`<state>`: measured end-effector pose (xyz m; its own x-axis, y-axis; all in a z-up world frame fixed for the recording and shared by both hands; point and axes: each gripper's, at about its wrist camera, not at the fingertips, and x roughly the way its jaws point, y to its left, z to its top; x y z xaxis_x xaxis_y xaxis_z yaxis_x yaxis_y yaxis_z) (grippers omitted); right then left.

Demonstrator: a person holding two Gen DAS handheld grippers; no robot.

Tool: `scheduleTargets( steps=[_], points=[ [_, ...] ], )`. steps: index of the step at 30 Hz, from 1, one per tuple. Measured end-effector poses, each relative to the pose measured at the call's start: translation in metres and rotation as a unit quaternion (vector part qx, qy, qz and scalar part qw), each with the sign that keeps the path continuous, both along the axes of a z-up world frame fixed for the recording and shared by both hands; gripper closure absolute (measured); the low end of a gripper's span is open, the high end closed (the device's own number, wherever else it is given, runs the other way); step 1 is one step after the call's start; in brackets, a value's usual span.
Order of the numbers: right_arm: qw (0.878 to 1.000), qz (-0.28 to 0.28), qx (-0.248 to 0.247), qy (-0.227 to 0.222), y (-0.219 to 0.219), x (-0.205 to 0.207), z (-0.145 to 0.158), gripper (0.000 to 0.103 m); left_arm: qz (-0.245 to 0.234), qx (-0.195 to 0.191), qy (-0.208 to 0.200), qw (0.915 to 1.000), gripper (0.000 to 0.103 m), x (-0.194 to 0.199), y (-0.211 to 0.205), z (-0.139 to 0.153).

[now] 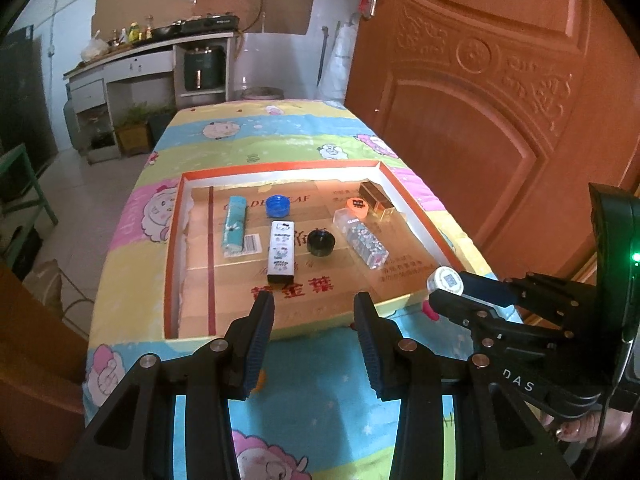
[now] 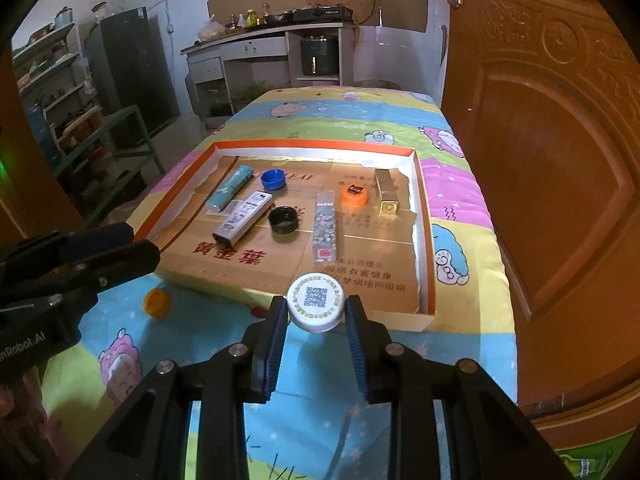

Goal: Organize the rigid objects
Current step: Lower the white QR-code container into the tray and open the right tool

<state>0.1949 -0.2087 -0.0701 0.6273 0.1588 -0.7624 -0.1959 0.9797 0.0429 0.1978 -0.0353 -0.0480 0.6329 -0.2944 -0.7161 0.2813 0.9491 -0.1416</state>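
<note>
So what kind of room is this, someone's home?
Most likely a home kitchen doubling as a work space. A counter along the back wall holds bottles and a stove, a dark fridge stands nearby, and a carved wooden door sits beside the table.

a white cap (image 2: 316,303) printed with a qr code is pinched flat, face up, above the near edge of a shallow orange-rimmed tray (image 2: 426,240). inside lie a blue cap (image 2: 273,179), black cap (image 2: 283,219), orange cap (image 2: 354,195), teal tube (image 2: 229,189), white box (image 2: 242,220), patterned clear box (image 2: 325,227) and gold box (image 2: 386,192). another orange cap (image 2: 157,302) sits outside on the cloth.
</note>
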Motion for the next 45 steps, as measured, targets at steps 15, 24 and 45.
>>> scheduleTargets(
  steps=[15, 24, 45],
  points=[
    [1.000, 0.012, -0.004, -0.012, 0.014, -0.039, 0.013, 0.073, 0.024, -0.006, -0.013, 0.9996, 0.060, -0.040, 0.038, 0.009],
    [1.000, 0.020, 0.007, -0.011, 0.027, -0.065, 0.014, 0.073, 0.040, -0.003, -0.019, 0.9990, 0.060, -0.070, 0.060, 0.006],
    [0.999, 0.036, -0.013, -0.015, 0.045, 0.023, -0.005, 0.073, 0.049, -0.024, -0.005, 0.9985, 0.060, -0.064, 0.077, -0.013]
  ],
)
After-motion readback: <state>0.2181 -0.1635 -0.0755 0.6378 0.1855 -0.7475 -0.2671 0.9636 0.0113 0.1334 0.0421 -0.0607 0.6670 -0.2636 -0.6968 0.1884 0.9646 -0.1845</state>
